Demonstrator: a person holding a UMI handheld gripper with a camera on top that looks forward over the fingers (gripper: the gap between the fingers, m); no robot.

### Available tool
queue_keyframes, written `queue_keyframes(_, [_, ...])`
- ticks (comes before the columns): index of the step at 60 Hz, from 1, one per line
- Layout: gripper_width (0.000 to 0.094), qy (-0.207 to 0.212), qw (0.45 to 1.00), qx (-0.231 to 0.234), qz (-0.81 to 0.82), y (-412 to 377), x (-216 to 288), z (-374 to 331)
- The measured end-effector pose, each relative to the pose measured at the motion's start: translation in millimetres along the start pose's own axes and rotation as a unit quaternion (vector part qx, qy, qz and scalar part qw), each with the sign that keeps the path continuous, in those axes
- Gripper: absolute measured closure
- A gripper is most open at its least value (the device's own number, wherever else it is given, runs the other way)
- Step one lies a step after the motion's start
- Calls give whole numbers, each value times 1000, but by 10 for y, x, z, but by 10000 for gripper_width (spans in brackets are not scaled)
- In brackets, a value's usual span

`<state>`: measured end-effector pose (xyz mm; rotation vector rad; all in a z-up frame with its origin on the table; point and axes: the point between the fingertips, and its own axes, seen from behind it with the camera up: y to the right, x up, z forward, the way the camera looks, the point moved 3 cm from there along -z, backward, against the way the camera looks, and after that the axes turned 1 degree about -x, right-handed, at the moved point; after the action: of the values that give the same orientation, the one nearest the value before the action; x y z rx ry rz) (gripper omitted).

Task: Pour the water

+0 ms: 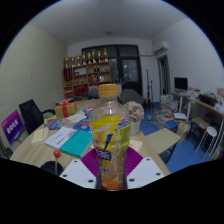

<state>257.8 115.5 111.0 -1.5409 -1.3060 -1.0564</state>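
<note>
Left: cluttered table (40, 140), laptop (12, 128). Centre: I see bottle (108, 135), orange cap, standing upright between gripper (109, 165) fingers, both purple pads pressing its lower body. Jaws closed on it. Judge it thin plastic, part-full, slippery, squeezable; grip mid-body, gently. Right: chairs, desk.

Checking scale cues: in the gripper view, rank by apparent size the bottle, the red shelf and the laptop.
1. Bottle, between the gripper fingers; nearness inflates it.
2. Red shelf at the far wall.
3. Laptop, only partly visible, so its rank against the shelf is unsure.
</note>
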Motion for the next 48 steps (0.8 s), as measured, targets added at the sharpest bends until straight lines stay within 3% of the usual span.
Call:
queue_keyframes(9, [622,-5,1000,27,13,87,-426,112])
queue_keyframes(13, [617,34,999,40,1,118,-407,-19])
queue_keyframes(24, [587,40,998,34,-17,75,-422,-38])
queue_keyframes(33, [431,0,999,27,-18,90,-489,-71])
queue_keyframes(37, [272,-57,998,21,-19,108,-695,-162])
queue_keyframes(40, [128,-69,997,23,-12,86,-746,-264])
queue_keyframes(48, [117,-81,997,5,6,0,-690,-878])
